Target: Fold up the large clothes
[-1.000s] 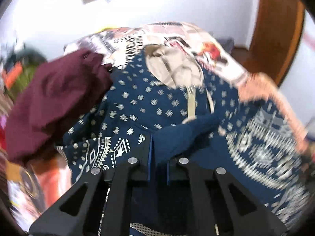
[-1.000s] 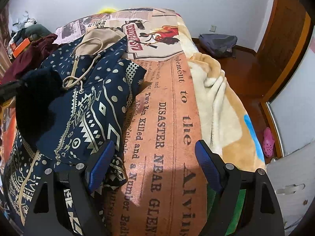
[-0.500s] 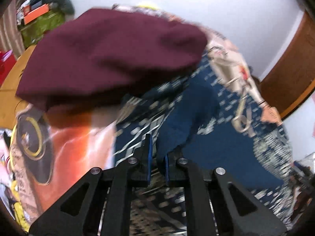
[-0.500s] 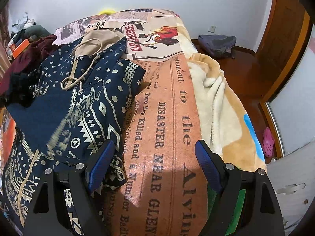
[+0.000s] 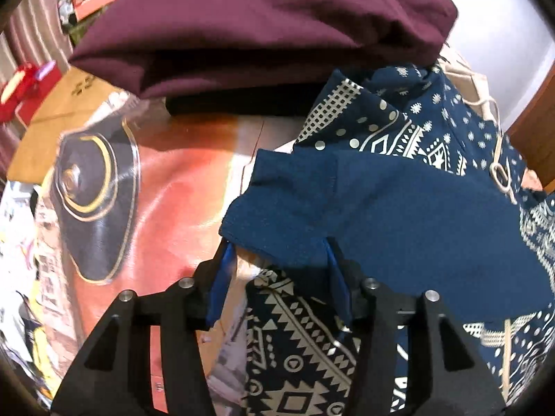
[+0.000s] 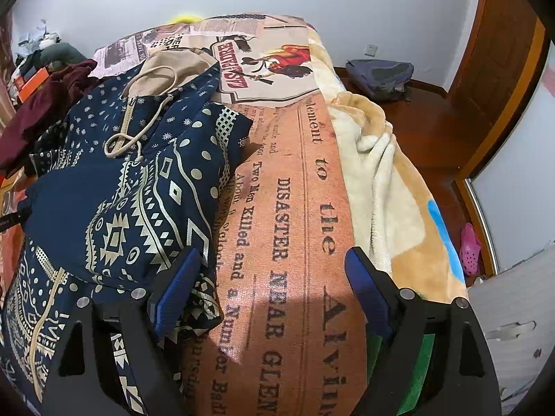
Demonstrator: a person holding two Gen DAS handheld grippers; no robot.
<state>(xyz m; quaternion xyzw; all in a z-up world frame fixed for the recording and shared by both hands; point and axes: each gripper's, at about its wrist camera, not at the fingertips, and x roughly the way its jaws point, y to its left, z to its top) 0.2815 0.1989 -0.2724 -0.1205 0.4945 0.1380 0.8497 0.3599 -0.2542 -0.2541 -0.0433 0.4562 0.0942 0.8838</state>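
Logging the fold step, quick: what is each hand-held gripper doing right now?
Left hand-held gripper: jaws opening, navy sleeve cuff loose between them.
Right hand-held gripper: open, holding nothing, over the printed blanket.

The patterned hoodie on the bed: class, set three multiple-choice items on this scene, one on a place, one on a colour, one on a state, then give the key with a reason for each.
1. Where does the maroon garment lie relative to the navy patterned hoodie in the right wrist view?
A. To its left
B. To its right
C. On the floor

2. What colour is the hoodie's drawstring?
A. Red
B. Beige
C. Black

3. How do the right gripper jaws stand?
A. Clamped on the hoodie
B. Wide apart with only the printed bedspread between them
C. Clamped on a shoe

Key: 1 A, the maroon cloth shows at the left edge beyond the hoodie. 2 B, the cord looped on the chest is beige like the hood lining. 3 B, the blue pads stand apart over the newspaper print, gripping nothing.
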